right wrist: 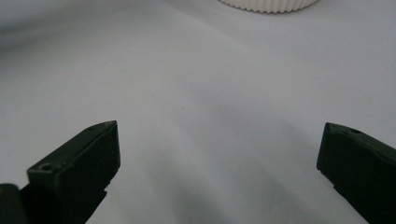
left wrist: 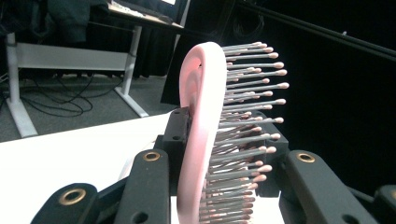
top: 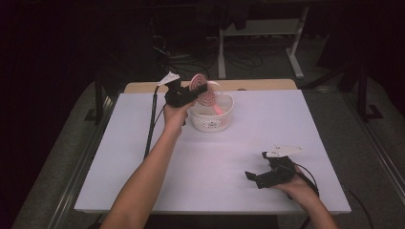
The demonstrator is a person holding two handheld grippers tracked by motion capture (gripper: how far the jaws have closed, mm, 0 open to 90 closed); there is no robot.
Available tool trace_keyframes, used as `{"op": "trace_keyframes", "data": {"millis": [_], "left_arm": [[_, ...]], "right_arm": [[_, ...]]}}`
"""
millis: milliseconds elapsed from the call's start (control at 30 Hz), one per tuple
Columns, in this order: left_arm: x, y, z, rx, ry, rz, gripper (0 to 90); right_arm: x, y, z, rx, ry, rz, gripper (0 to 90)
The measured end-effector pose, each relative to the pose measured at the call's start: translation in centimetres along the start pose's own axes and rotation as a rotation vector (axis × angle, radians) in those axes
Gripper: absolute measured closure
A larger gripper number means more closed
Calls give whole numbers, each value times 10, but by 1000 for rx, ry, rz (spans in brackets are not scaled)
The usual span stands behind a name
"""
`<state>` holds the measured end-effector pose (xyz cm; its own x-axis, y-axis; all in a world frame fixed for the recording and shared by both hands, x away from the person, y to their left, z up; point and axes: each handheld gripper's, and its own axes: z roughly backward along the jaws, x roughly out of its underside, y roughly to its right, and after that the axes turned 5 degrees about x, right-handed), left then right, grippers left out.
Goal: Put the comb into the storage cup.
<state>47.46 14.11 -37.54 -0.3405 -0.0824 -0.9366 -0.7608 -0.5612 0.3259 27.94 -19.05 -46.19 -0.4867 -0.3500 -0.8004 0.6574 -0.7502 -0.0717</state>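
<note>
In the high view, your left gripper (top: 198,89) sits in the upper middle of the frame and pinches a pink hairbrush (top: 201,86) by its round head, right over the white basket (top: 212,114). The brush hangs above the basket's rim, so I think you are putting it in or taking it out; I cannot tell which. Something pink also lies inside the basket, maybe the brush handle, but it is too small to be sure. Your right gripper (top: 255,174) rests low on the white table (top: 143,157) at the lower right, jaws spread with nothing between them, probably waiting its turn. In the left gripper view, the hairbrush (left wrist: 198,140) stands on its edge in the middle, bristles pointing to the right of the frame. The jaws squeeze it from both sides so it cannot slip. Its bottom is cut off by the frame. In the right gripper view, the two black jaws stand far apart in the lower corners. The basket (right wrist: 268,4) peeks in at the top edge, mostly cut off.
</note>
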Motion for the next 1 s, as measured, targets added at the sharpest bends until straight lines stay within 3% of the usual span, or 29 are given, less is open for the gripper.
{"op": "trace_keyframes", "data": {"millis": [633, 1000], "left_arm": [[4, -14, 12, -23, -65, -29, 625], [4, -21, 17, -25, -82, -25, 615]], "right_arm": [[0, -1, -1, 1, -4, 3, 0], [0, -1, -2, -1, -9, 3, 0]]}}
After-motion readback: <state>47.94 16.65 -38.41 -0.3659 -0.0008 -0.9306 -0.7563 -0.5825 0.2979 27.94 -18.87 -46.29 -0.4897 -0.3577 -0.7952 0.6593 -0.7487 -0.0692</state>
